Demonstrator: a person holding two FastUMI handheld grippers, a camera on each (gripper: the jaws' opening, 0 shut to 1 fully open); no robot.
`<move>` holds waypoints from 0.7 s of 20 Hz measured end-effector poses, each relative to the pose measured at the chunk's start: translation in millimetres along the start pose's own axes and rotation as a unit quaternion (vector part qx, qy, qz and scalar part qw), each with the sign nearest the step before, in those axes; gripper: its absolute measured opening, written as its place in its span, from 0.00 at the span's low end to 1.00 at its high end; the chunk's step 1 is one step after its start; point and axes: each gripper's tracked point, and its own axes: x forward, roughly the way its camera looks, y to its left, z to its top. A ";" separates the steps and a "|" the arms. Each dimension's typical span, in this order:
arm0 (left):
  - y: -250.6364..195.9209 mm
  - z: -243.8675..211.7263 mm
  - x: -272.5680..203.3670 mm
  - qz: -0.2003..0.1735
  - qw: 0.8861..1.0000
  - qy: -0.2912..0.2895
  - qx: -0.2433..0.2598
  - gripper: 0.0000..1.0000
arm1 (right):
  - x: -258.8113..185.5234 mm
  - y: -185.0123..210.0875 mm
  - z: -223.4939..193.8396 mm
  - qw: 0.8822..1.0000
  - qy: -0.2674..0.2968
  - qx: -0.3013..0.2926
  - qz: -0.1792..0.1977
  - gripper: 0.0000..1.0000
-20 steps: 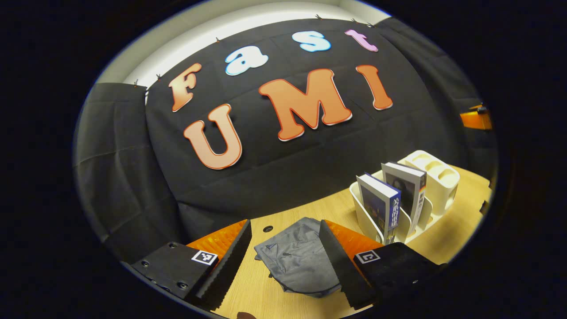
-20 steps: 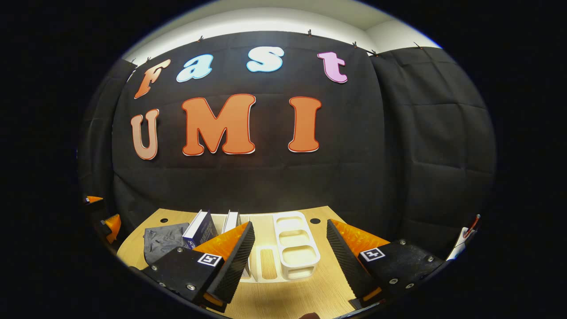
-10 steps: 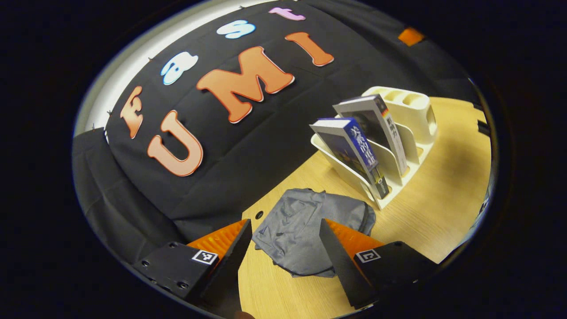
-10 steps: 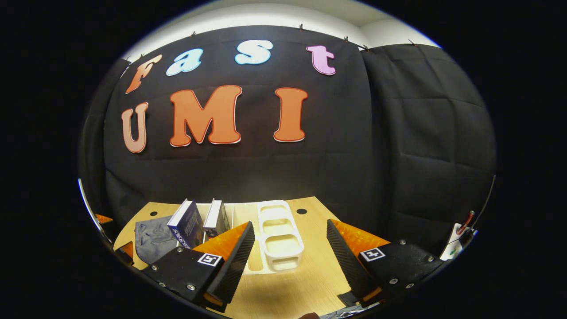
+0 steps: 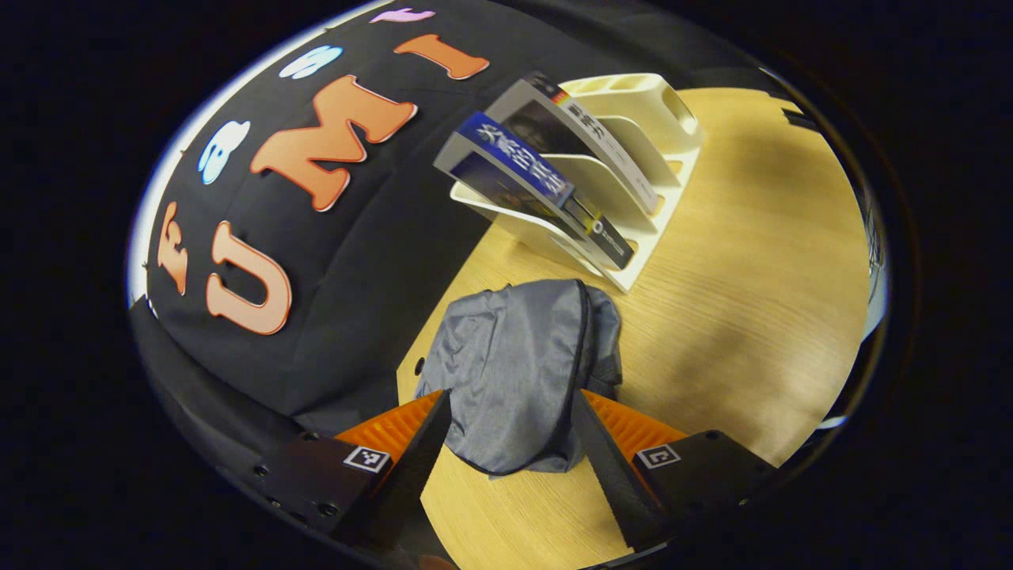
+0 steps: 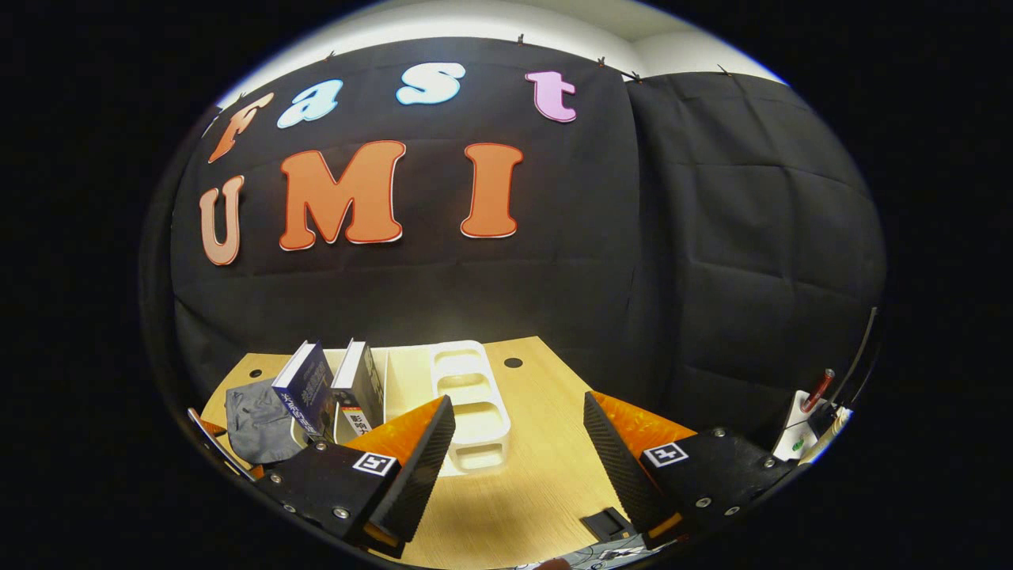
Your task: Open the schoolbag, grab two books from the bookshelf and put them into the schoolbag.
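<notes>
I am holding my left gripper (image 5: 506,431) spread wide over the schoolbag (image 5: 522,364), its two fingers (image 5: 411,467) standing on either side of the grey fabric's near end, and nothing is caught between them. The schoolbag is lying flat and crumpled on the wooden table (image 5: 752,301), with a dark zipper line running along its right side; whether that zipper is parted at all I cannot tell from this angle. Just beyond the bag, the white bookshelf (image 5: 633,158) is sitting on the table, and two books are leaning in its slots: a blue book (image 5: 522,170) nearest the bag and a grey book (image 5: 570,134) in the next slot behind it.

I am keeping my right gripper (image 6: 518,455) parted too, gripping nothing, hanging above bare tabletop with the bookshelf's low compartments just ahead of its left finger. From the right gripper view the schoolbag is resting left of the bookshelf, close against it.
</notes>
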 end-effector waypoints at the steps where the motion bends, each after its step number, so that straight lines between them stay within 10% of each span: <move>1: -4.4 -4.3 5.7 -0.004 1.000 0.006 0.008 0.97 | -0.2 -2.8 -1.6 1.000 0.003 0.002 -0.004 0.97; 14: -17.2 -28.2 58.0 -0.035 0.997 0.062 0.026 0.88 | 0.9 -10.4 -5.2 1.000 0.014 -0.012 -0.025 0.98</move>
